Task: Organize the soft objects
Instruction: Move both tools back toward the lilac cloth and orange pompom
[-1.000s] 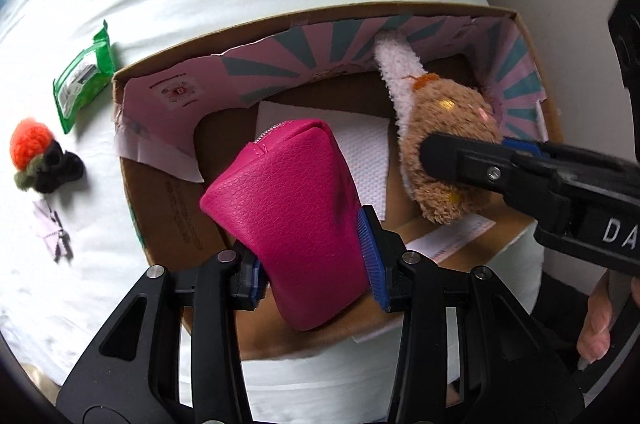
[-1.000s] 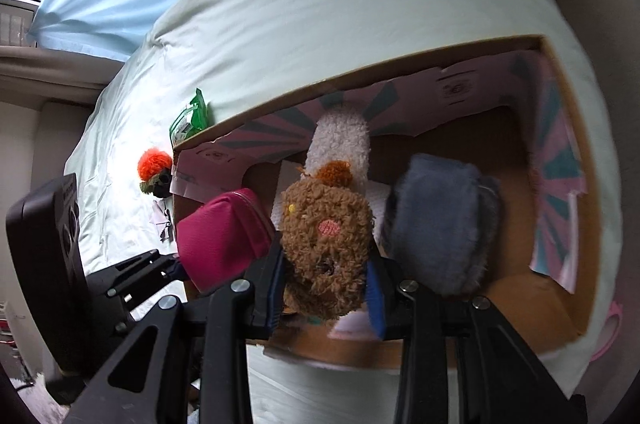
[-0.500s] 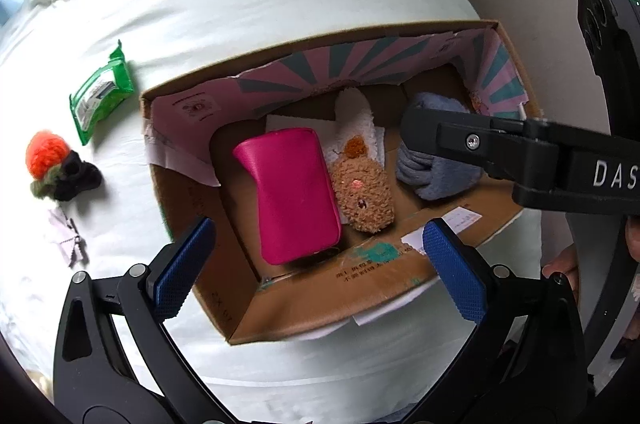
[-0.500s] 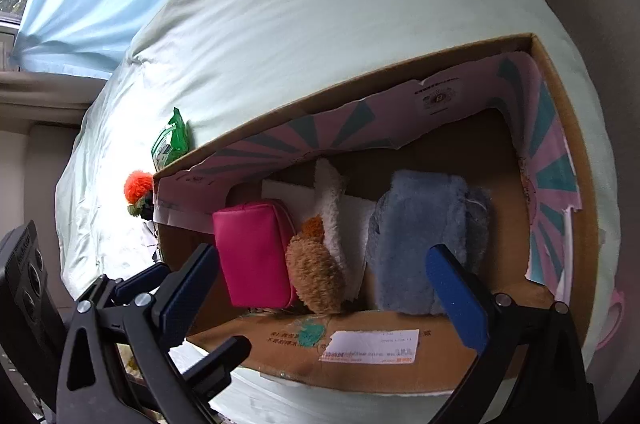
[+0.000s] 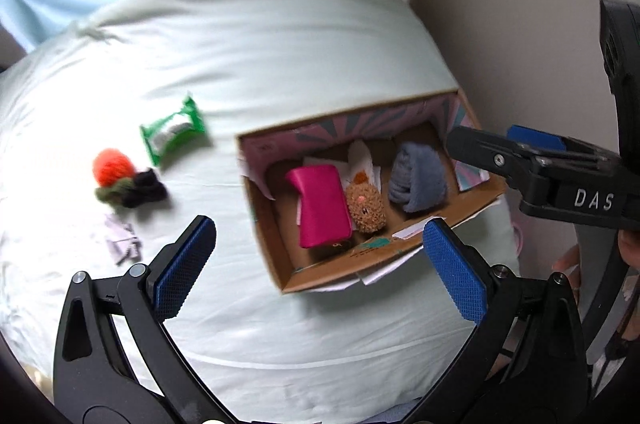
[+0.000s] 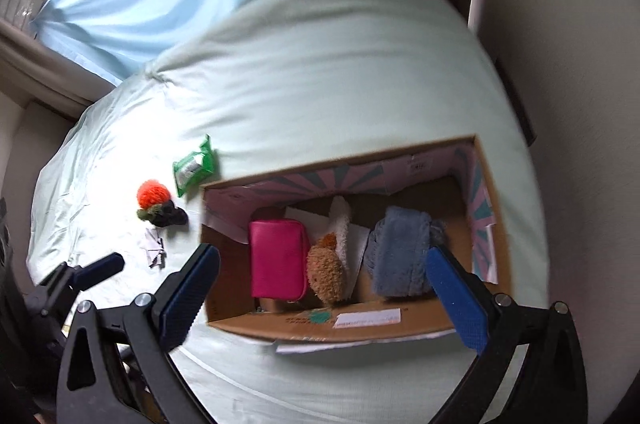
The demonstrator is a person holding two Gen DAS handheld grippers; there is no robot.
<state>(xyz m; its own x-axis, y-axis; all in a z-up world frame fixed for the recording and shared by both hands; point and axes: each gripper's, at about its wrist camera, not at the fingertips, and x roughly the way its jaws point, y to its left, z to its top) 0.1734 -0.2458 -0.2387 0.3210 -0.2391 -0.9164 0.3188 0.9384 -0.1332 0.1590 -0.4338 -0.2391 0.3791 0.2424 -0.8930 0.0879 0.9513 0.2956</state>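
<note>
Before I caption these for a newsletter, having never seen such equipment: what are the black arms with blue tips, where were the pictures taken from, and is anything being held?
They are two hand-held grippers; a person carries one in each hand, and no robot is involved. Each has a fisheye camera looking out along its two fingers, so one picture comes from the left gripper and one from the right gripper. The blue tips are its pads. Both stand wide open and hold nothing.

Below is a pale bedcover with a cardboard box on it. Inside lie a pink pouch, a brown plush toy and a grey fuzzy bundle. Outside the box lie a green packet, an orange-topped knitted item and a small pale scrap.
</note>
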